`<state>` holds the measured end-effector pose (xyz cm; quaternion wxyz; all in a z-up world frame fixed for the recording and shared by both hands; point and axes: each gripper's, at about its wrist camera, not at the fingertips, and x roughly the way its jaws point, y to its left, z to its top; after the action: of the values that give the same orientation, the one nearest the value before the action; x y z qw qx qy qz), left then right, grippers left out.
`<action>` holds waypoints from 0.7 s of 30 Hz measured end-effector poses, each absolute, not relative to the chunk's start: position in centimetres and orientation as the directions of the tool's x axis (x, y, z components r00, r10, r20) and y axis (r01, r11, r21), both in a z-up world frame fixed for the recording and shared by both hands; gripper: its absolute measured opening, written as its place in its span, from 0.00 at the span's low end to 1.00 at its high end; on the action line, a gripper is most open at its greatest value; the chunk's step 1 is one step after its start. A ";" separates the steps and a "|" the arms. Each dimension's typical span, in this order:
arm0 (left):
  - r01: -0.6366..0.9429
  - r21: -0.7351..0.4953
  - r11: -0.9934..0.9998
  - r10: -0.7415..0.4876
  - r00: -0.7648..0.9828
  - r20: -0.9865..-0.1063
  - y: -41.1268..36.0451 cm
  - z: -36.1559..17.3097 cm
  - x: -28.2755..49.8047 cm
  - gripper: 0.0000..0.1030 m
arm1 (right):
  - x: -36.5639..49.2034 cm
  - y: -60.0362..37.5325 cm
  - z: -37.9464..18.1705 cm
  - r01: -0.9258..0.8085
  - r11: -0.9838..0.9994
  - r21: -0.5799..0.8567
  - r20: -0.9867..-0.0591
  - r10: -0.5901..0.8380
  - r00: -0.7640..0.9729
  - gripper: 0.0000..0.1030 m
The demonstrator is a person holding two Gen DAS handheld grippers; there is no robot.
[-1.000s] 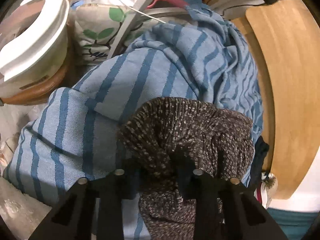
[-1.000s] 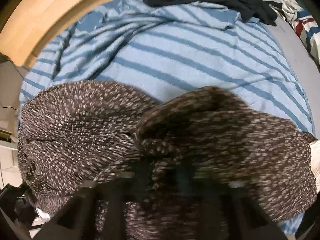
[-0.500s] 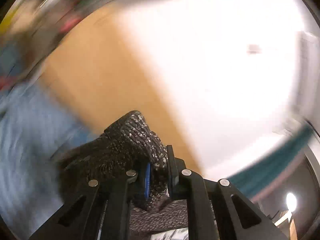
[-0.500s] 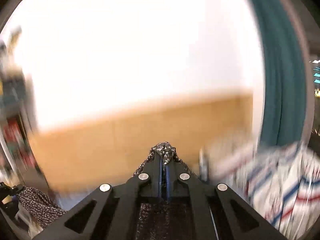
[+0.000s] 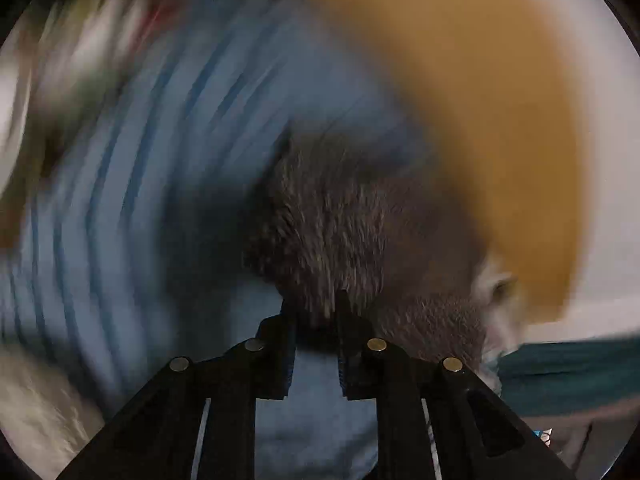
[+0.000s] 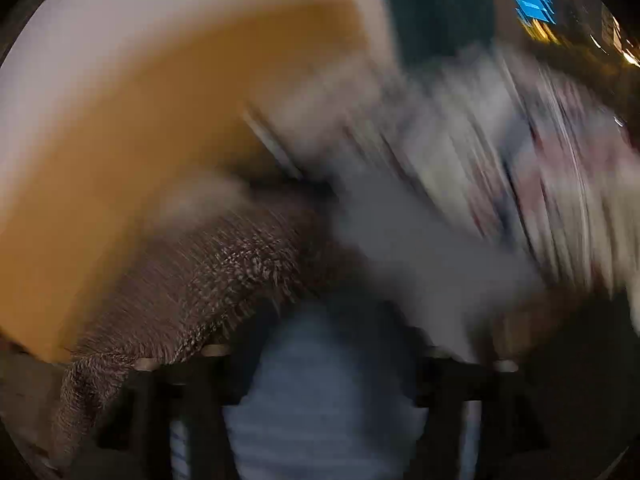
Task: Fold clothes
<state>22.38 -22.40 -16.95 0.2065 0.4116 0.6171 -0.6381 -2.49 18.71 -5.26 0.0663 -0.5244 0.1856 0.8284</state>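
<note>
Both views are heavily motion-blurred. In the left wrist view the brown speckled knit garment (image 5: 340,220) bunches just ahead of my left gripper (image 5: 316,308). Its jaws are opening slightly, but a fold of the knit still sits pinched between the tips. In the right wrist view the same brown knit garment (image 6: 180,288) lies to the left and drapes over the left finger (image 6: 200,364). My right gripper (image 6: 324,352) has its jaws opening wide, with only the blue striped blanket (image 6: 320,400) showing in the gap.
The blue striped blanket (image 5: 140,200) covers the bed under the garment. A wooden board (image 5: 480,120) curves behind it, also the wooden board (image 6: 140,120) at upper left. A red-striped white cloth (image 6: 540,180) lies to the right. A teal curtain (image 6: 432,20) hangs beyond.
Both cameras swung down from the white wall back onto the bed. The right gripper's jaws parted and released the knit garment. The left gripper still holds its fold.
</note>
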 end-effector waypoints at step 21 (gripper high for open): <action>0.731 -0.672 -0.118 0.029 -0.674 -0.738 -27.5 -16.4 31.1 0.69 | 12.9 -20.5 -16.8 0.863 -0.505 -0.015 -0.867 -0.424 -0.263 0.77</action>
<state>31.06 -27.47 -16.44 0.2579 0.3104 0.6119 -0.6803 12.90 -20.51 -16.85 -0.4272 -0.4311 -0.2546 0.7529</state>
